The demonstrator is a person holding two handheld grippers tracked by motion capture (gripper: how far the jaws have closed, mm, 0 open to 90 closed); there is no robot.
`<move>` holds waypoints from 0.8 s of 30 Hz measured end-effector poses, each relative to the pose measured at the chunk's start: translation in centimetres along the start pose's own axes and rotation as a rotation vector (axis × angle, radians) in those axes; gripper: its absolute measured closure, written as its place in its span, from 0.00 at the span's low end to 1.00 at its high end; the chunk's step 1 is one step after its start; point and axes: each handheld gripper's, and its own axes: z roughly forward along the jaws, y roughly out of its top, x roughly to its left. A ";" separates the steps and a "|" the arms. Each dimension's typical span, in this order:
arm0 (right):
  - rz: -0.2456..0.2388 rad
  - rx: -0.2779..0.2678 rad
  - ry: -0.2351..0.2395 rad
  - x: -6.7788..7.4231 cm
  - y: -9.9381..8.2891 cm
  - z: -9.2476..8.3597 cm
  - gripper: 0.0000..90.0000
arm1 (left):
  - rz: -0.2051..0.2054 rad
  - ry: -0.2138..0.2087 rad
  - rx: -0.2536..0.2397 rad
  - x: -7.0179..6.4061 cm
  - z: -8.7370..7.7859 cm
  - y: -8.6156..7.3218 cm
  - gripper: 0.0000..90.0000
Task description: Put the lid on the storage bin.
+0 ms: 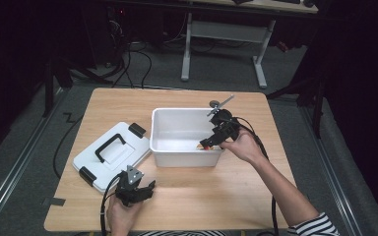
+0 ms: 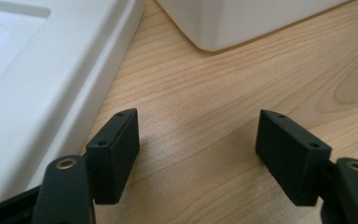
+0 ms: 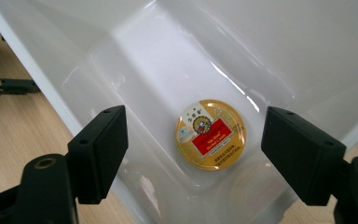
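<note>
A round gold tin with a red label (image 3: 210, 135) lies flat on the floor of the white plastic bin (image 3: 307, 46). My right gripper (image 3: 193, 114) hangs over the bin's near right corner (image 1: 211, 152), angled down into it. Its jaws stand wide open on either side of the tin, clear of it. In the high view, a speck of the tin (image 1: 203, 146) shows just below the right gripper (image 1: 208, 142). My left gripper (image 1: 146, 189) rests low near the table's front edge, open with nothing between its fingers, only bare wood (image 2: 198, 135).
The bin's white lid (image 1: 110, 152), with a black handle and black latches, lies flat on the table left of the bin (image 1: 177, 147) and close beside my left gripper (image 2: 28, 93). Cables trail off the front edge. A second table (image 1: 226, 29) stands beyond.
</note>
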 end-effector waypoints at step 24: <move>0.076 -0.265 -0.062 -1.1 -3.9 -5.0 0.34 | -0.001 0.000 0.000 0.0 0.0 0.0 0.34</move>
